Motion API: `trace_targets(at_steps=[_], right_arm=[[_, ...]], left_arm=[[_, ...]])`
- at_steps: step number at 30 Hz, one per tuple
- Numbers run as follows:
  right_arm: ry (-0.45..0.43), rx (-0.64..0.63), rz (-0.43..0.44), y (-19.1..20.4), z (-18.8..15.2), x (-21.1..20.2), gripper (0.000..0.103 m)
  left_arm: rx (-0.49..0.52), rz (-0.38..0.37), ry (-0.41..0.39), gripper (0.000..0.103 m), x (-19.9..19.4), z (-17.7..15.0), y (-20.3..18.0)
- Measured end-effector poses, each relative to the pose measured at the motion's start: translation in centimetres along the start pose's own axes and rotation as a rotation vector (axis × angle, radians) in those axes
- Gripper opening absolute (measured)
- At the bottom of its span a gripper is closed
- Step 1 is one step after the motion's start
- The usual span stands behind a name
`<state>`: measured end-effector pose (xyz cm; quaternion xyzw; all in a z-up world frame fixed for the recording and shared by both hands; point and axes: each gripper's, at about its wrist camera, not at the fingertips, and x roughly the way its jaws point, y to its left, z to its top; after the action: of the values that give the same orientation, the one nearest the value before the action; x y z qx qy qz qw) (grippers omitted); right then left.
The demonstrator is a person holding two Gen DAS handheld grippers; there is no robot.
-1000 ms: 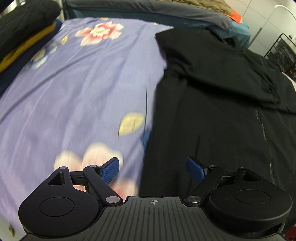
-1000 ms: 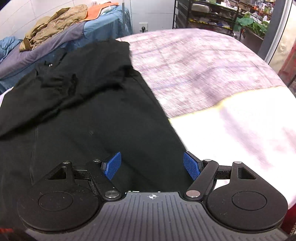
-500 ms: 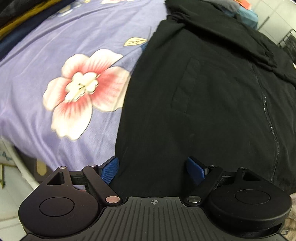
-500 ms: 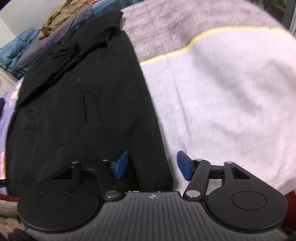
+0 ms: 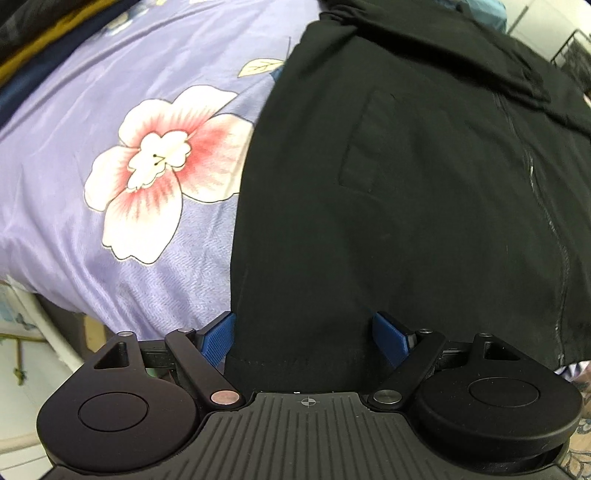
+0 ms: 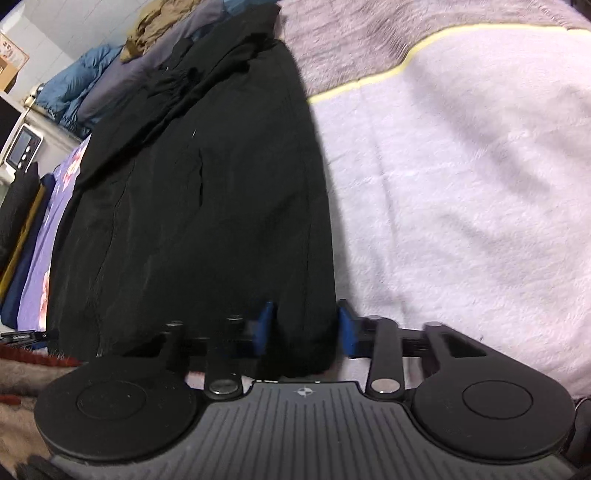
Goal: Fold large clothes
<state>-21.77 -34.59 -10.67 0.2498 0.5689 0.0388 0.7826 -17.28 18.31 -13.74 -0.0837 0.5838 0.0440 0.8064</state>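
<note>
A black zip jacket (image 5: pixel 406 203) lies flat on the bed with its sleeves folded across the far end. My left gripper (image 5: pixel 304 339) is open over the jacket's near-left hem corner, and its left pad (image 5: pixel 218 339) sits right at the fabric's edge. In the right wrist view the jacket (image 6: pixel 207 203) runs away from me. My right gripper (image 6: pixel 304 328) straddles the near-right hem corner. Its jaws are closing with the fabric between them, and the right pad (image 6: pixel 345 328) is just outside the edge. The pads do not clearly press the cloth.
A purple floral sheet (image 5: pixel 110 110) lies left of the jacket, and the bed's edge (image 5: pixel 55 295) drops off at lower left. A fluffy white blanket (image 6: pixel 461 184) with a yellow stripe lies to the right. Piled clothes (image 6: pixel 159 22) sit at the far end.
Both grippers came back along the jacket to its near hem and tipped downward. The right jaws narrowed around the hem corner. The left jaws stayed wide.
</note>
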Motion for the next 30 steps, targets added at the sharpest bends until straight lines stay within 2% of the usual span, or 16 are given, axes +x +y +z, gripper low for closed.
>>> trace_targets(at_steps=[2, 4, 5, 6, 9, 12, 18, 21, 24, 25, 30], right_arm=[[-0.003, 0.001, -0.008, 0.1, -0.2, -0.1, 0.034], [-0.003, 0.011, -0.013, 0.3, -0.2, -0.1, 0.025], [0.002, 0.012, -0.013, 0.5, -0.2, 0.0, 0.019], [0.007, 0.007, -0.015, 0.8, -0.1, 0.0, 0.017], [0.025, -0.021, -0.049, 1.8, 0.4, 0.3, 0.015], [0.055, -0.033, -0.047, 2.5, 1.0, 0.4, 0.015], [0.121, -0.128, -0.074, 3.9, 2.6, -1.0, 0.015], [0.135, -0.104, -0.045, 4.1, 3.8, -1.9, 0.015], [0.114, -0.029, 0.028, 4.1, 5.7, -2.8, 0.015], [0.101, 0.000, 0.055, 4.1, 6.4, -3.0, 0.015], [0.027, 0.131, 0.189, 4.4, 11.9, -2.1, 0.014]], left_arm=[[0.023, 0.026, 0.016, 0.103, -0.1, 0.3, -1.0], [0.048, 0.050, 0.029, 0.103, -0.1, 0.6, -1.8], [0.059, 0.061, 0.032, 0.099, -0.1, 0.8, -2.3], [0.070, 0.068, 0.035, 0.091, -0.2, 1.0, -2.6], [0.076, 0.040, 0.038, 0.076, -0.7, 1.7, -2.6], [0.076, 0.001, 0.040, 0.064, -1.4, 2.5, -2.3], [0.117, -0.043, 0.064, 0.055, -1.6, 3.9, -2.3], [0.118, -0.089, 0.051, 0.051, -2.5, 5.3, -2.4], [0.137, -0.121, 0.019, 0.046, -3.5, 7.5, -2.7], [0.133, -0.130, 0.005, 0.039, -3.8, 8.5, -2.6], [0.158, -0.170, -0.080, 0.033, -4.6, 16.6, -2.8]])
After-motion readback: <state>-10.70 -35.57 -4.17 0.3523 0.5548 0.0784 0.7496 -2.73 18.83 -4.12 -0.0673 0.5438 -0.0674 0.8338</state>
